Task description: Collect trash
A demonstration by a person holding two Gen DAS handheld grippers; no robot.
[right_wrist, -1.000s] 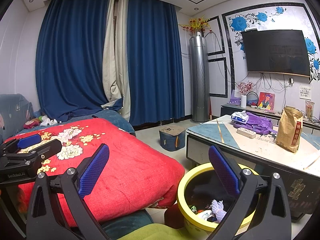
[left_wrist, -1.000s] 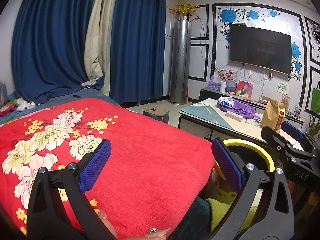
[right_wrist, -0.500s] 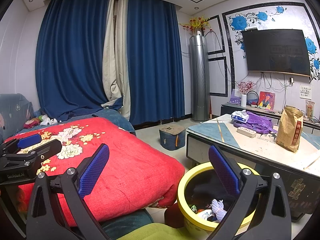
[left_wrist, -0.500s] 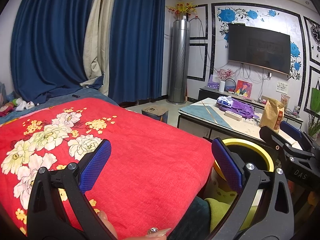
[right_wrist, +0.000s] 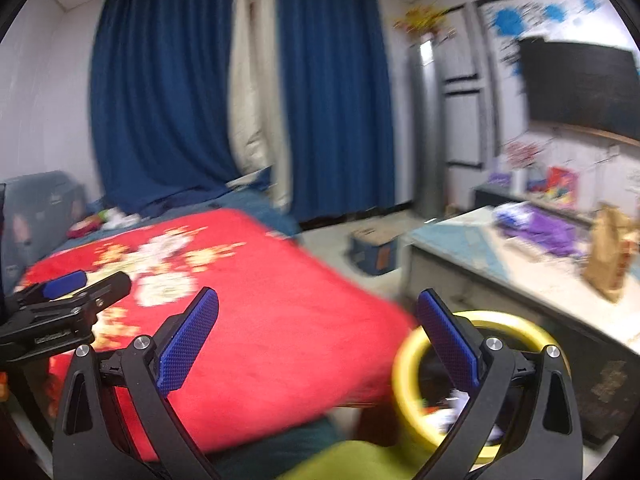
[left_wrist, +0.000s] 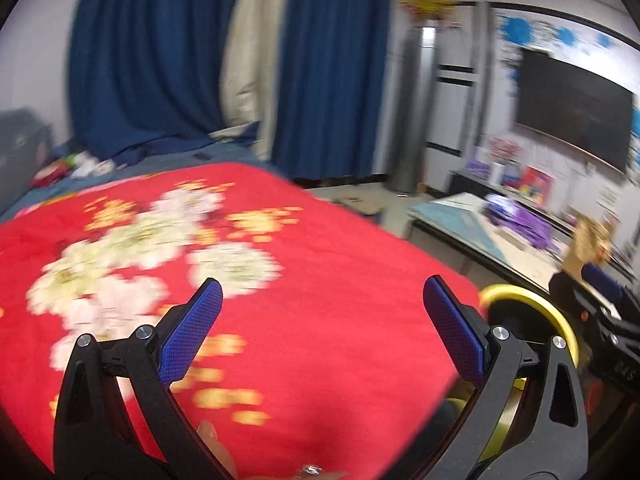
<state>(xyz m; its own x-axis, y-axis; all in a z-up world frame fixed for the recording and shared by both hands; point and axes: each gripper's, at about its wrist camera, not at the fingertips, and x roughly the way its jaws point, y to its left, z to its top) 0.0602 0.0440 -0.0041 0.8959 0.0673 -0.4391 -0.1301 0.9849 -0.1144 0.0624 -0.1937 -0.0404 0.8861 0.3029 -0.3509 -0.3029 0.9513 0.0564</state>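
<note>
Both the left gripper (left_wrist: 322, 334) and right gripper (right_wrist: 316, 338) hang spread and empty above the red floral blanket (left_wrist: 280, 300), probably free to seek trash for the yellow bin (right_wrist: 404, 364)

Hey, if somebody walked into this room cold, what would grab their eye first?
The bright red floral blanket fills the lower left, with tall dark blue curtains behind it. A round yellow-rimmed trash bin sits at its right edge, behind the open right gripper.

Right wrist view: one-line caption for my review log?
Motion-blurred frame: open, empty right tool between red floral blanket and yellow trash bin, left tool at the left edge.
</note>
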